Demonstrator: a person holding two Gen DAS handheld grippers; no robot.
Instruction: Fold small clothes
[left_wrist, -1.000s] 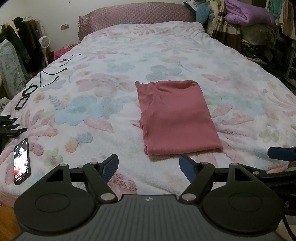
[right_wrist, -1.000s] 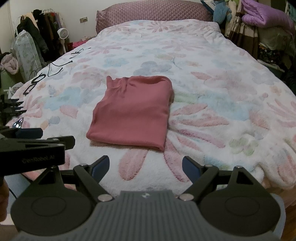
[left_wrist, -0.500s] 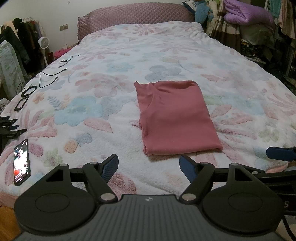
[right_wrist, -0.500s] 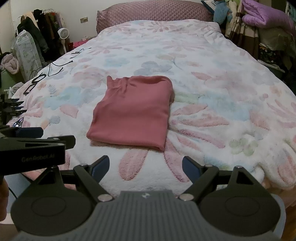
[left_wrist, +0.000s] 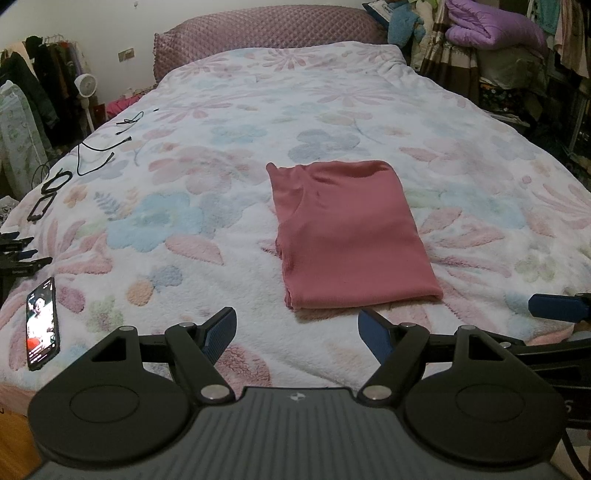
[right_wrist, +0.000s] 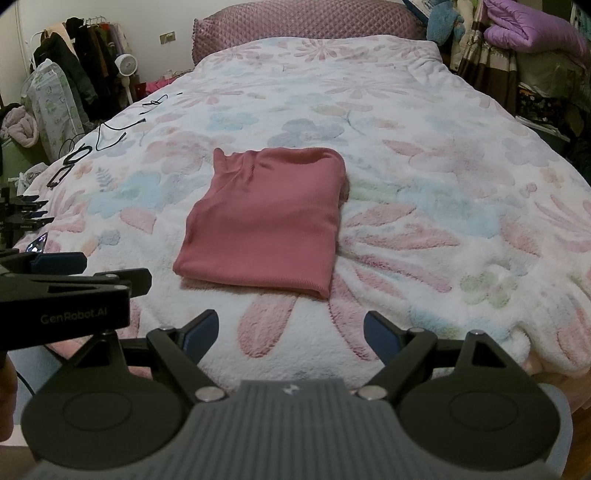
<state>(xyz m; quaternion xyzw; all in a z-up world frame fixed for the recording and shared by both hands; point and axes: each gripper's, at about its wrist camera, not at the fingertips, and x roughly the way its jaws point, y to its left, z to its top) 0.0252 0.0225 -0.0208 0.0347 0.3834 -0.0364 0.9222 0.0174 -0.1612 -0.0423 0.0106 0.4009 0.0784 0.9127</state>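
A pink-red garment (left_wrist: 351, 236) (right_wrist: 266, 225) lies folded into a neat rectangle in the middle of the floral bedspread (left_wrist: 221, 166) (right_wrist: 424, 166). My left gripper (left_wrist: 297, 330) hangs open just short of the garment's near edge, nothing between its blue pads. My right gripper (right_wrist: 291, 330) is open too, also short of the near edge and empty. In the right wrist view the left gripper's body (right_wrist: 66, 295) shows at the left; one blue fingertip (left_wrist: 554, 306) of the right gripper shows at the right edge of the left wrist view.
A phone (left_wrist: 42, 323) with a lit screen lies near the bed's front left corner. Black cables (left_wrist: 99, 147) and glasses (left_wrist: 50, 195) lie along the left side. Clothes racks, a small fan (right_wrist: 125, 70) and piled bedding (left_wrist: 491, 33) flank the bed.
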